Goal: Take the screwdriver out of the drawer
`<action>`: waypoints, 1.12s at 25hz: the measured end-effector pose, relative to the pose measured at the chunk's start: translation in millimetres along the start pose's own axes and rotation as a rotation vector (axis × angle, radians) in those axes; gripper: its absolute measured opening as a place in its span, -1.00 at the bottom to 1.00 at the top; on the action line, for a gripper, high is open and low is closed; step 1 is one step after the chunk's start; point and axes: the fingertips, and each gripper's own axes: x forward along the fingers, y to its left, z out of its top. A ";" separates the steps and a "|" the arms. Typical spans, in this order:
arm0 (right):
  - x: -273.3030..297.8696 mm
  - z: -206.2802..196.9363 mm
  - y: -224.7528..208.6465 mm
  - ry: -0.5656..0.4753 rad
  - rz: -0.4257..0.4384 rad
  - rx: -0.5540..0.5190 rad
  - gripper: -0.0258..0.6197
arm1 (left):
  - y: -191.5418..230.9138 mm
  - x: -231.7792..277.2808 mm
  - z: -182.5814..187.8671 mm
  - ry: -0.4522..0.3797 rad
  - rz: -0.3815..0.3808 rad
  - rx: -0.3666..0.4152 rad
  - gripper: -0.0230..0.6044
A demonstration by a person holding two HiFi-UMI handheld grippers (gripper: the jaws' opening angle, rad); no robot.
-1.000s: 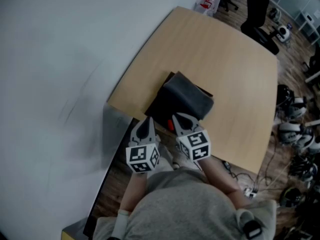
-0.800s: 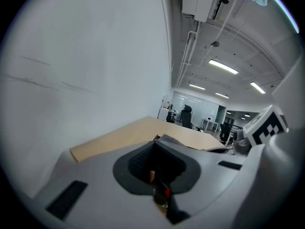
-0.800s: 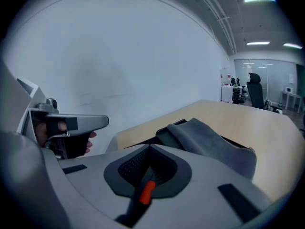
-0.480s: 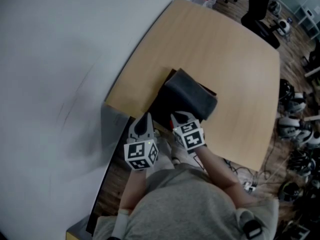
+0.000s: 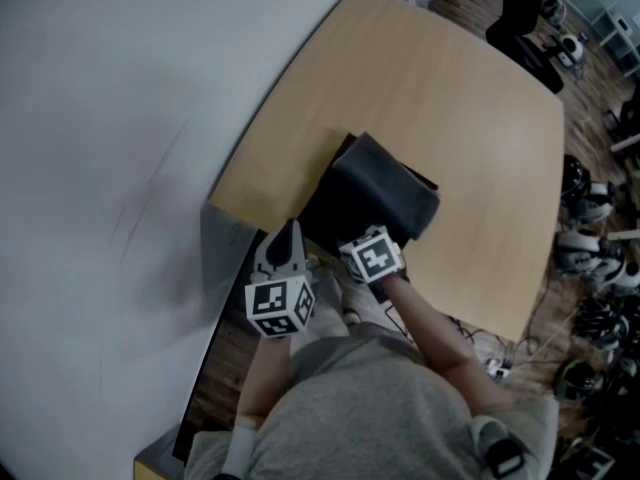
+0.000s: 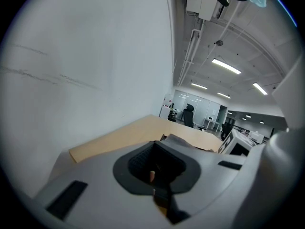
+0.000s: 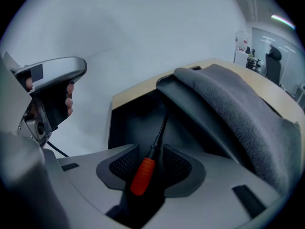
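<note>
The screwdriver has an orange-red handle and a thin black shaft. It lies inside the dark open drawer, shaft pointing away. My right gripper points steeply down into the drawer. Its jaws have just been opening and now stand open, with the handle between the pads and a gap on either side. In the head view only its marker cube shows, at the drawer's near end. My left gripper hovers just left of it by the table's edge, its jaws together and holding nothing.
A grey cloth is draped over the black drawer box on the light wooden table. A white wall runs along the left. Cables and gear lie on the floor at the right, with office chairs behind.
My right gripper has tipped downward and sunk into the drawer, and its cube now faces up. The red handle beside it in the head view is now hidden. My left gripper has shifted slightly.
</note>
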 end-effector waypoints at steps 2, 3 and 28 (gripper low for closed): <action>4.5 -4.3 0.3 0.032 0.005 0.003 -0.49 | 1.7 0.6 -0.6 0.003 0.002 0.001 -0.93; 6.3 -5.0 1.4 0.041 0.009 0.002 -0.48 | 2.4 0.9 -0.9 0.004 0.003 0.001 -0.93; 4.3 -11.0 -0.2 0.021 -0.066 0.019 -0.68 | -3.4 -8.3 3.8 -0.019 0.015 0.006 -0.93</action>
